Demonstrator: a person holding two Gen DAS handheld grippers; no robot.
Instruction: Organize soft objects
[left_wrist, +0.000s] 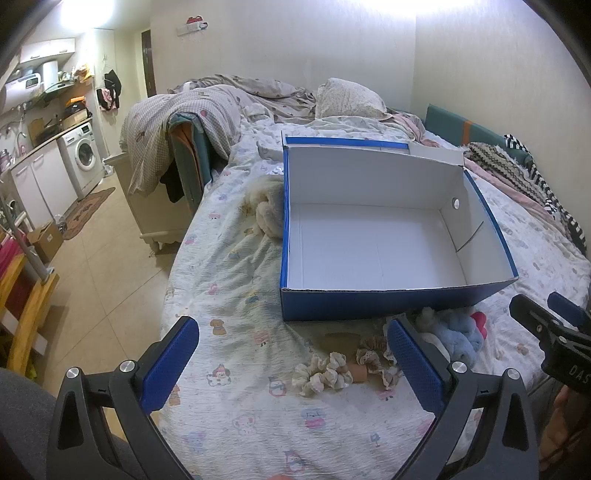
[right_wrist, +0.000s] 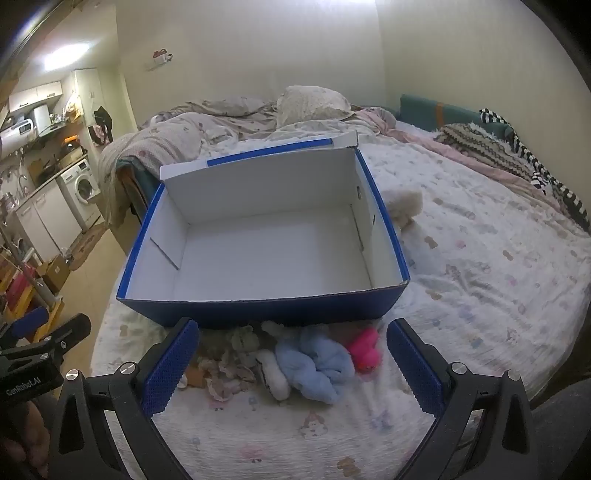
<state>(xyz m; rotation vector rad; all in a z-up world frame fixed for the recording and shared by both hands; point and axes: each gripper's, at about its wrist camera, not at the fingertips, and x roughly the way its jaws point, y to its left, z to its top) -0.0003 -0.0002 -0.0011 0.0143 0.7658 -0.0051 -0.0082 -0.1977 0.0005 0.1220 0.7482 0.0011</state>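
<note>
An open blue box with a white inside (left_wrist: 369, 240) (right_wrist: 266, 240) lies on the bed and holds nothing. In front of it lie a cream scrunchie (left_wrist: 321, 374), a frilly beige scrunchie (left_wrist: 373, 360) (right_wrist: 229, 365), a light blue plush scrunchie (left_wrist: 460, 334) (right_wrist: 314, 360), a white one (right_wrist: 275, 374) and a pink one (left_wrist: 480, 321) (right_wrist: 364, 349). A cream fluffy item (left_wrist: 267, 210) (right_wrist: 404, 205) lies beside the box. My left gripper (left_wrist: 291, 369) is open and empty above the cream scrunchie. My right gripper (right_wrist: 291, 369) is open and empty above the blue one.
The bed (left_wrist: 236, 417) has a cartoon-print sheet, with rumpled quilts and a pillow (left_wrist: 347, 98) at the far end. Striped and knitted clothes (right_wrist: 517, 158) lie along the right side. The tiled floor (left_wrist: 99, 280), a washing machine (left_wrist: 83, 155) and a wooden rack (left_wrist: 26, 302) are on the left.
</note>
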